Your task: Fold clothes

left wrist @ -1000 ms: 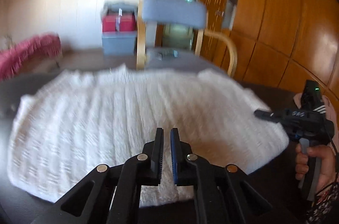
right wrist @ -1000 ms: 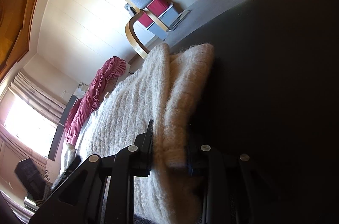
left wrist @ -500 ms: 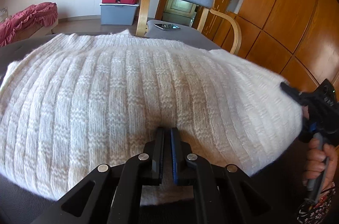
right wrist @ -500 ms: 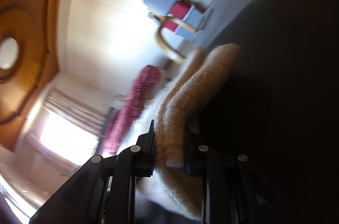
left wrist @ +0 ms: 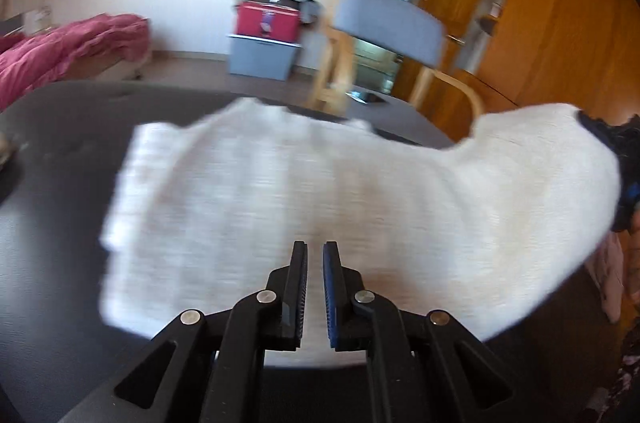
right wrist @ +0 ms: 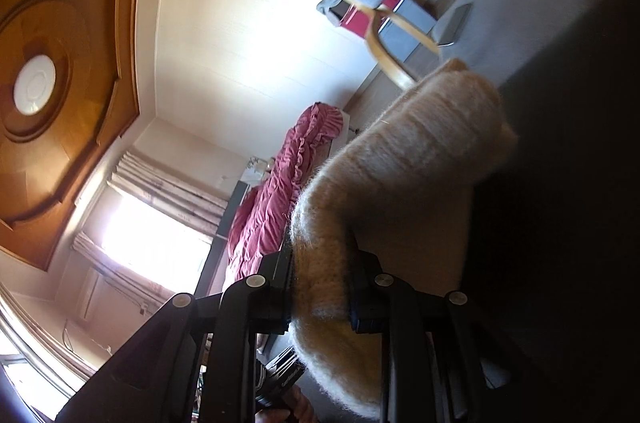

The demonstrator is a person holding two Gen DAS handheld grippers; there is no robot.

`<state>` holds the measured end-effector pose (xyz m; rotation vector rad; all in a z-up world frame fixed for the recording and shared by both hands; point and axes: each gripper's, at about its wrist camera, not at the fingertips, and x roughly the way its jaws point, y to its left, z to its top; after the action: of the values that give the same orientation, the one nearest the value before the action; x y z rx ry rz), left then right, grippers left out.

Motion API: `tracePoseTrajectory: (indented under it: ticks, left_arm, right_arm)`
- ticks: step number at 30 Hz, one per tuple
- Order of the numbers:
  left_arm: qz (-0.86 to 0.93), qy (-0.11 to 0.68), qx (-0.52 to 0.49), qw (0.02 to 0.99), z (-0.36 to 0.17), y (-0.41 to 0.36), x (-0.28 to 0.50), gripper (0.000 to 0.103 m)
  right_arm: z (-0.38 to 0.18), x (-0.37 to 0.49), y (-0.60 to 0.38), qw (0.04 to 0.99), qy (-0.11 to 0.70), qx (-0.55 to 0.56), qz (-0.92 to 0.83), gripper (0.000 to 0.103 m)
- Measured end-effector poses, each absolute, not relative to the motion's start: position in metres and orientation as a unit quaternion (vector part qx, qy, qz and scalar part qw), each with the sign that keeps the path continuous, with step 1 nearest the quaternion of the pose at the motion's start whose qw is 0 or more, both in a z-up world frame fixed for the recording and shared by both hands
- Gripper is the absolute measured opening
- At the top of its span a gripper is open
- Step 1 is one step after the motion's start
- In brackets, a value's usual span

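Observation:
A white ribbed knit sweater (left wrist: 304,191) lies blurred over the dark table (left wrist: 60,223). Its right end is lifted off the surface. My left gripper (left wrist: 315,251) is at the sweater's near edge, its fingers (left wrist: 299,279) nearly together with knit showing in the narrow gap. In the right wrist view, my right gripper (right wrist: 320,255) is shut on a thick folded roll of the sweater (right wrist: 404,159) and holds it above the table. The right gripper (left wrist: 618,151) also shows at the far right of the left wrist view, against the raised sweater end.
A grey-cushioned wooden chair (left wrist: 388,23) stands behind the table with a phone (left wrist: 370,98) on its seat. A red case on a grey bin (left wrist: 266,39) sits by the wall. A pink bedspread (left wrist: 60,51) is at far left, wooden wardrobes (left wrist: 560,23) at right.
The right end of the sweater has risen off the table with my right gripper. The left wrist view has pulled back and tilted, so more dark table shows to the left.

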<state>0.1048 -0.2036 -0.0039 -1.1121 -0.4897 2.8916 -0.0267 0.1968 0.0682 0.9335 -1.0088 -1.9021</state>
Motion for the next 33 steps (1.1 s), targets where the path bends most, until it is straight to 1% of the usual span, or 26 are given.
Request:
tracePoseTrajectory:
  ticks: [1,2,4,5,6,11,14,18,21,22,23,24,25,26,27,33]
  left_arm:
    - [0.914,-0.171,-0.369,0.003,-0.013,-0.219,0.105,0.013]
    - [0.905,-0.186,-0.383,0.004,-0.022,-0.235,0.105,0.013]
    - [0.884,-0.274,-0.374,0.050,-0.039,-0.266,0.109,0.013]
    - [0.871,-0.320,-0.367,0.065,-0.045,-0.280,0.112,0.012]
    - [0.861,-0.349,-0.363,0.073,-0.049,-0.289,0.113,0.005]
    - [0.865,-0.343,-0.360,0.074,-0.051,-0.286,0.116,0.004]
    - [0.854,-0.368,-0.356,0.089,-0.057,-0.289,0.115,0.004]
    - [0.847,-0.385,-0.352,0.099,-0.061,-0.290,0.113,0.004]
    - [0.846,-0.388,-0.350,0.101,-0.062,-0.289,0.113,0.004]
    - [0.845,-0.392,-0.349,0.103,-0.062,-0.290,0.113,0.004]
    - [0.844,-0.395,-0.347,0.105,-0.063,-0.290,0.114,0.004]
    - [0.843,-0.399,-0.346,0.106,-0.063,-0.291,0.114,0.004]
    - [0.842,-0.401,-0.344,0.107,-0.063,-0.291,0.114,0.004]
    - [0.842,-0.403,-0.342,0.107,-0.063,-0.292,0.115,0.004]
    - [0.842,-0.405,-0.340,0.106,-0.063,-0.292,0.115,0.004]
    - [0.842,-0.414,-0.328,0.106,-0.062,-0.293,0.124,0.005]
  right_arm:
    - [0.074,-0.028,0.184,0.388,-0.391,0.370,-0.748,0.021]
    - [0.081,-0.030,0.168,0.390,-0.384,0.374,-0.749,0.021]
    - [0.088,-0.032,0.134,0.396,-0.368,0.384,-0.748,0.021]
    - [0.091,-0.033,0.116,0.399,-0.359,0.390,-0.748,0.021]
    - [0.092,-0.033,0.099,0.402,-0.350,0.396,-0.748,0.021]
    - [0.081,-0.037,-0.006,0.414,-0.291,0.443,-0.740,0.021]
    - [0.060,-0.040,-0.068,0.412,-0.246,0.478,-0.735,0.021]
    - [0.020,-0.042,-0.122,0.392,-0.193,0.525,-0.731,0.021]
    - [0.007,-0.035,-0.144,0.373,-0.135,0.531,-0.749,0.022]
    - [0.009,-0.034,-0.152,0.369,-0.116,0.529,-0.755,0.024]
    - [0.011,-0.033,-0.157,0.366,-0.102,0.527,-0.760,0.029]
    - [0.013,-0.031,-0.158,0.368,-0.102,0.525,-0.761,0.038]
    - [0.015,-0.028,-0.160,0.377,-0.106,0.525,-0.756,0.043]
    - [0.018,-0.027,-0.162,0.385,-0.110,0.525,-0.751,0.053]
    - [0.023,-0.025,-0.167,0.393,-0.112,0.526,-0.746,0.057]
    - [0.058,-0.003,-0.169,0.473,-0.115,0.467,-0.738,0.057]
